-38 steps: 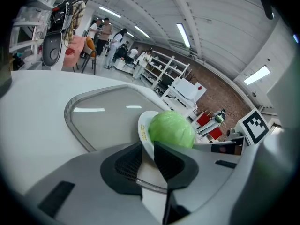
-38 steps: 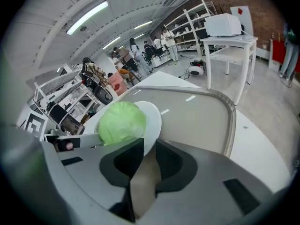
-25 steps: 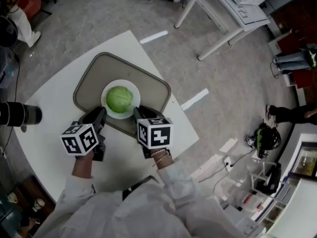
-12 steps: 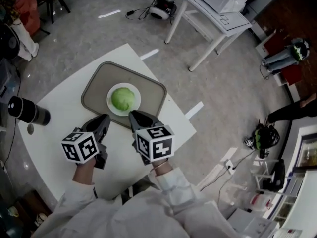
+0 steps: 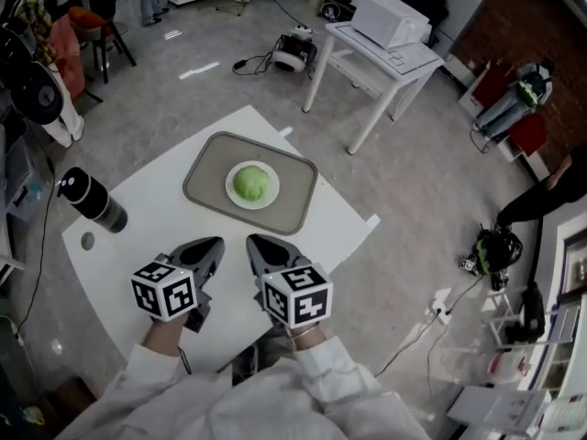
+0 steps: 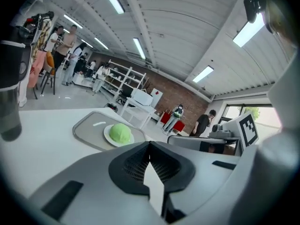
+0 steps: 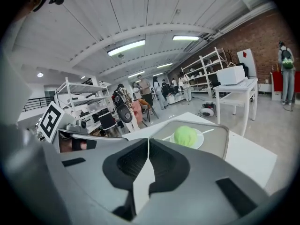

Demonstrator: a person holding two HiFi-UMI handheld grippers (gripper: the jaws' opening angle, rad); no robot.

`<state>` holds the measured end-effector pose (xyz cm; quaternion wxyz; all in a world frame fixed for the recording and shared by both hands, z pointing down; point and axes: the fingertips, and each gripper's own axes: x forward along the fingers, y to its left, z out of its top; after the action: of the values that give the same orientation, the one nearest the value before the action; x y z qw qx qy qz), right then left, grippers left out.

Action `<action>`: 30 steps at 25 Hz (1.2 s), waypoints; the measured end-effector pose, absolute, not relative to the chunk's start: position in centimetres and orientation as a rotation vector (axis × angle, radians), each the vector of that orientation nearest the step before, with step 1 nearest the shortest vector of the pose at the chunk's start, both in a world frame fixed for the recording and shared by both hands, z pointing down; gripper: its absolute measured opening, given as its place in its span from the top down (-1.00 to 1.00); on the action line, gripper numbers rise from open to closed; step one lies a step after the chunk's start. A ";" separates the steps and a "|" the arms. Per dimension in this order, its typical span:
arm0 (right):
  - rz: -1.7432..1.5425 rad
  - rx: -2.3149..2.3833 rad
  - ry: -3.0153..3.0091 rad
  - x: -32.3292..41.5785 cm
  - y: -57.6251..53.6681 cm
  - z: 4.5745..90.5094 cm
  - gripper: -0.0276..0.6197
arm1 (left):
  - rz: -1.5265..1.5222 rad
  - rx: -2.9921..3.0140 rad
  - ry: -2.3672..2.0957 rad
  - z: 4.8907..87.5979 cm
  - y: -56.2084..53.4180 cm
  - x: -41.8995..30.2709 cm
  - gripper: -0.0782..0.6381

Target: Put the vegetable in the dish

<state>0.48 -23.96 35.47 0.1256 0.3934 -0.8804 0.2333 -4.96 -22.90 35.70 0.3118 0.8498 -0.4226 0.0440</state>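
The round light-green vegetable (image 5: 251, 182) sits in the middle of the small white round dish (image 5: 231, 193). The dish stands on a grey-beige rectangular tray (image 5: 204, 180) on the white square table (image 5: 128, 255). Both tongs are near the table edge, well apart from the tray, which is at about 12 o'clock from them. The left gripper (image 5: 214, 243) has its jaws pressed together and holds nothing. The right gripper (image 5: 252, 240) is the same, jaws together and empty. A black cylindrical bottle (image 5: 93, 201) stands at about 10 o'clock from the left gripper.
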 end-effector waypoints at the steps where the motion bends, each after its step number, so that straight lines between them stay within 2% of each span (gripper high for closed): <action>1: 0.670 1.160 -2.571 0.4 -22.8 35.0 0.85 | 0.118 2.256 -1.103 35.2 -21.9 -5.0 0.76; 14: 0.615 1.189 -2.601 0.9 -12.2 33.3 0.85 | 0.135 2.315 -1.027 33.5 -12.2 -3.1 0.76; 30: 0.606 1.165 -2.655 3.8 -7.9 32.7 0.87 | 0.145 2.287 -1.029 34.8 -7.1 0.7 0.76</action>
<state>3.82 -7.90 32.68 0.0898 0.3916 -0.8927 0.2039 0.74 -7.07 34.75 0.3094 0.8658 -0.3895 0.0550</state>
